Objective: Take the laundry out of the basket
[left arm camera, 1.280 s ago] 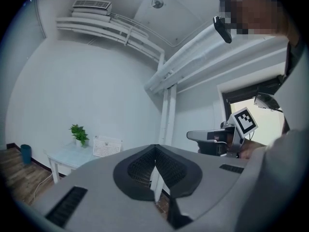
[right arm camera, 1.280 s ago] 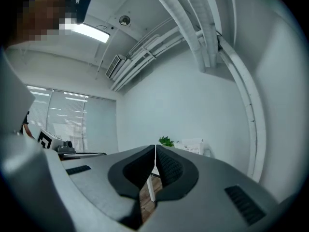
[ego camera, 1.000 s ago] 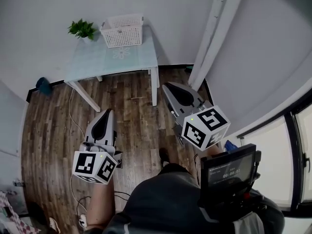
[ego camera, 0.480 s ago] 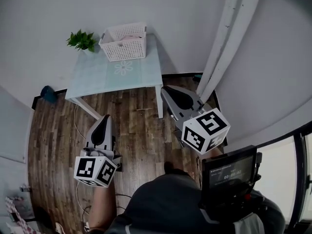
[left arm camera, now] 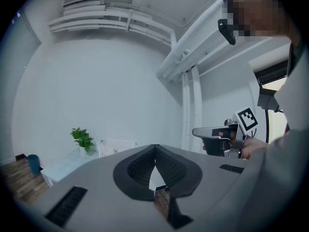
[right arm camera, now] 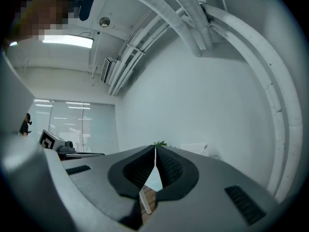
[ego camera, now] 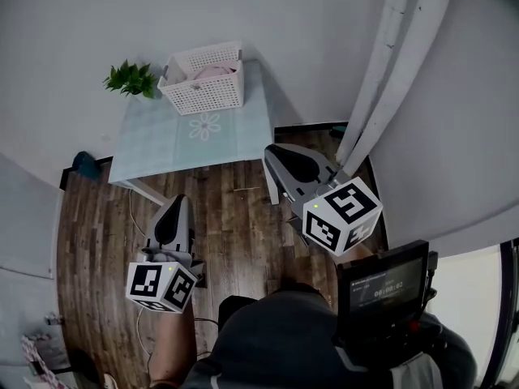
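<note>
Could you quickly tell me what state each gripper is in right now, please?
Left gripper: closed, holding nothing.
Right gripper: closed, holding nothing.

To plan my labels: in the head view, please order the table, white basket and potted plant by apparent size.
Largest: table.
Then: white basket.
Smallest: potted plant.
They stand together, so nearness changes nothing.
</note>
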### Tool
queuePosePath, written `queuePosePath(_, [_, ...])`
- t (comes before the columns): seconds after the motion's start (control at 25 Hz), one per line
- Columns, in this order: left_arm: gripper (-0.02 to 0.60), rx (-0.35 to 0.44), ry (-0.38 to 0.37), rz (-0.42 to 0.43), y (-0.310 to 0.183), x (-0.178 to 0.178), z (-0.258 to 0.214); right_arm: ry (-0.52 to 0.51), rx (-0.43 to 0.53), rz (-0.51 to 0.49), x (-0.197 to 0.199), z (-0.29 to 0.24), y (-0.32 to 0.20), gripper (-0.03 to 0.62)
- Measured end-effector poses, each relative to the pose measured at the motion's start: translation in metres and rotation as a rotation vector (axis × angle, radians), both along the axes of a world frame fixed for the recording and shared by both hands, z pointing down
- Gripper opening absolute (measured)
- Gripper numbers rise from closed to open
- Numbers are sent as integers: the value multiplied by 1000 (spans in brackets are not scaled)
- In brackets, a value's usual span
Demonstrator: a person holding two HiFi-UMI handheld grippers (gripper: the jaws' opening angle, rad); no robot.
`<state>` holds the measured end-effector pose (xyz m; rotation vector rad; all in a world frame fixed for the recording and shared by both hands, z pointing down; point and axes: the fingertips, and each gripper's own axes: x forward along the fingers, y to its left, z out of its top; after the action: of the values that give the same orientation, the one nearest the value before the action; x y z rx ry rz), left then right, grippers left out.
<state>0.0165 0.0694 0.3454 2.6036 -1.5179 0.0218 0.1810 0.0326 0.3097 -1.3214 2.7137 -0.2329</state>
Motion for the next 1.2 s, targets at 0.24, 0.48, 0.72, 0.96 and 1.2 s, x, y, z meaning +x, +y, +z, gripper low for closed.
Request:
queuePosePath(0.24, [9,4,-43,-13,-38,-14,3,-4,-5,-11,-20,4,-32,20])
queuePosePath(0.48, [9,11,-11,47,-85,-43,-2,23,-17,27,-54,-3,-71,20])
queuePosePath(0.72, [9,14,13,103,-126,-74,-8,47,-12,62,-89,-9,-105,20])
queuePosePath(0.96, [9,11,50,145,-165,-107,3,51,-30,99,-121,2,-143,20])
queuePosePath(1.2, [9,-3,63,188,-188,-126,10,66,-37,139,-137,3,-164,20])
